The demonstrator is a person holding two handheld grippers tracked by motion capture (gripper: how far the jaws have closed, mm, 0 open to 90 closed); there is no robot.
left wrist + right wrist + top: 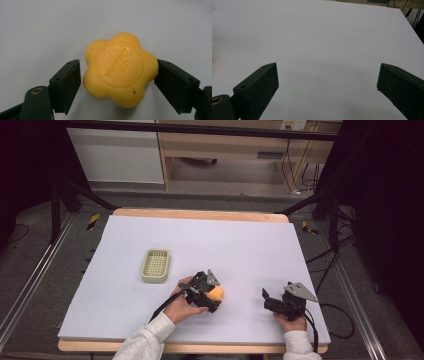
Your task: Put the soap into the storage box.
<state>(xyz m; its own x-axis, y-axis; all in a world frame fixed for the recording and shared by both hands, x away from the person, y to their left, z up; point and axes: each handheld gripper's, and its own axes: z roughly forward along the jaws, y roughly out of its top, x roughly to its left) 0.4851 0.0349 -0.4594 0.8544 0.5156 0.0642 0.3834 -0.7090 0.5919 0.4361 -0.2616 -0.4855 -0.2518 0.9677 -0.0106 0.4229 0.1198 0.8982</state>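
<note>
A yellow flower-shaped soap bar (120, 68) with embossed lettering lies on the white table cover. In the high view the soap bar (217, 293) sits right of the table's front centre. My left gripper (118, 75) is open, with one jaw on each side of the soap. The right jaw touches the soap's edge, and a thin gap shows at the left jaw. In the high view the left gripper (214, 299) is held by a hand in a pale sleeve. My right gripper (266, 300) rests near the front right, open and holding nothing. Between the right gripper (328, 72) jaws is bare cover.
A pale green ribbed soap dish (156, 265) stands left of the left gripper, empty. The white cover (240, 240) spreads over most of the wooden table. Black frame legs and cables stand beyond the table's sides.
</note>
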